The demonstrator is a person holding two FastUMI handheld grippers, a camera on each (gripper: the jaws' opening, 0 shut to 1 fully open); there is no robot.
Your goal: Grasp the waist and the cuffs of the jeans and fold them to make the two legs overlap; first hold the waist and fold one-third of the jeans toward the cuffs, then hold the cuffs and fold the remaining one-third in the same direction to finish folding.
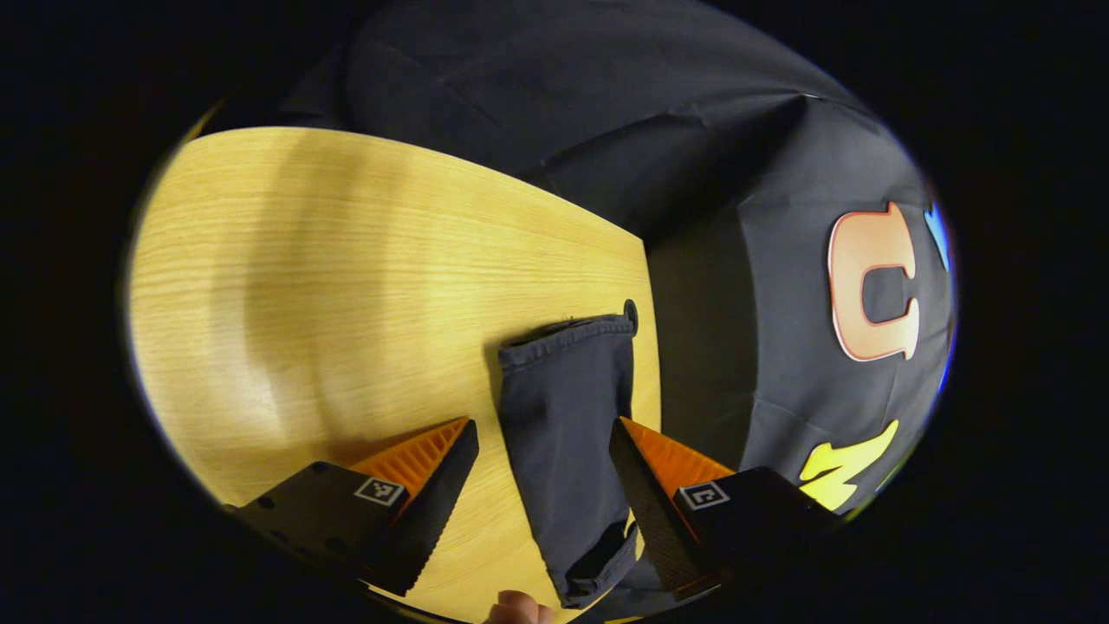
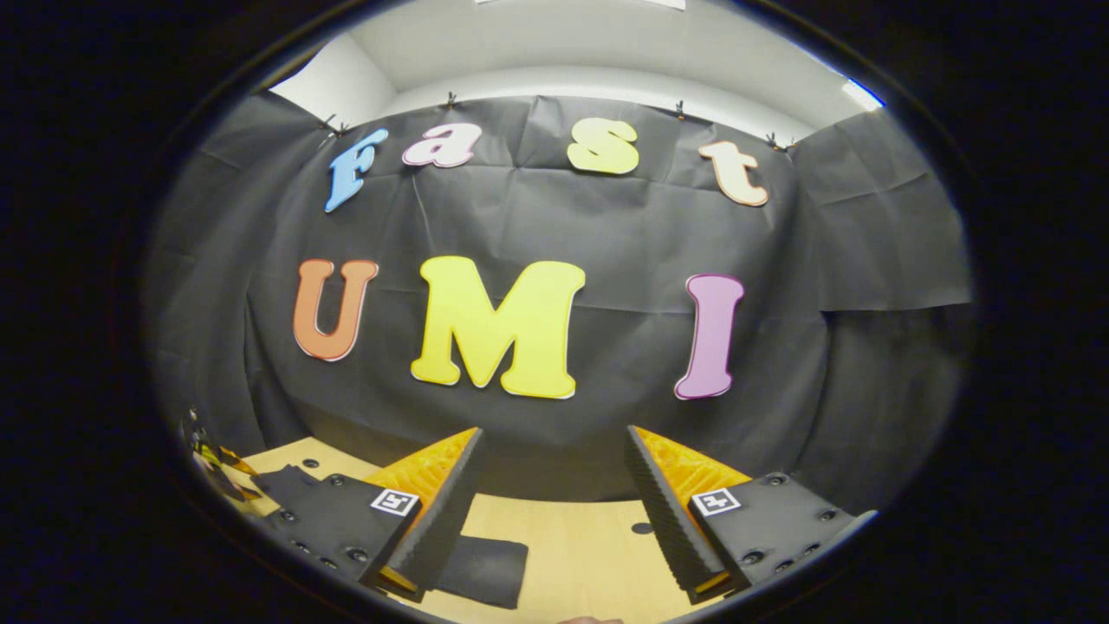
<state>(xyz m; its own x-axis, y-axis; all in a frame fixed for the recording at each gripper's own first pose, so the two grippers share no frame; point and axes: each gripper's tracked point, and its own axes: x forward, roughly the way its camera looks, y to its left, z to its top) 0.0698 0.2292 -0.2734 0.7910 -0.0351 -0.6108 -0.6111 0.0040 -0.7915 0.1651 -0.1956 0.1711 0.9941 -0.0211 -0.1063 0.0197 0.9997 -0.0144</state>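
The dark jeans (image 1: 563, 416) lie as a narrow strip on the wooden table (image 1: 346, 303), along its right edge, with a hemmed end (image 1: 567, 334) pointing away from me. My left gripper (image 1: 544, 425) hovers open over this strip, one finger on each side, and nothing is pinched. In the right gripper view, part of the jeans (image 2: 485, 568) lies flat on the table (image 2: 580, 555) low in the picture, and another dark piece (image 2: 286, 481) shows at the left. My right gripper (image 2: 554, 431) is open and empty, raised and facing the booth wall.
A small round hole (image 1: 630, 312) sits in the tabletop by the hemmed end, and the hole (image 2: 642, 528) also shows in the right gripper view. A fingertip (image 1: 517, 609) shows at the bottom edge. The wall cloth hangs just beyond the table's right edge.
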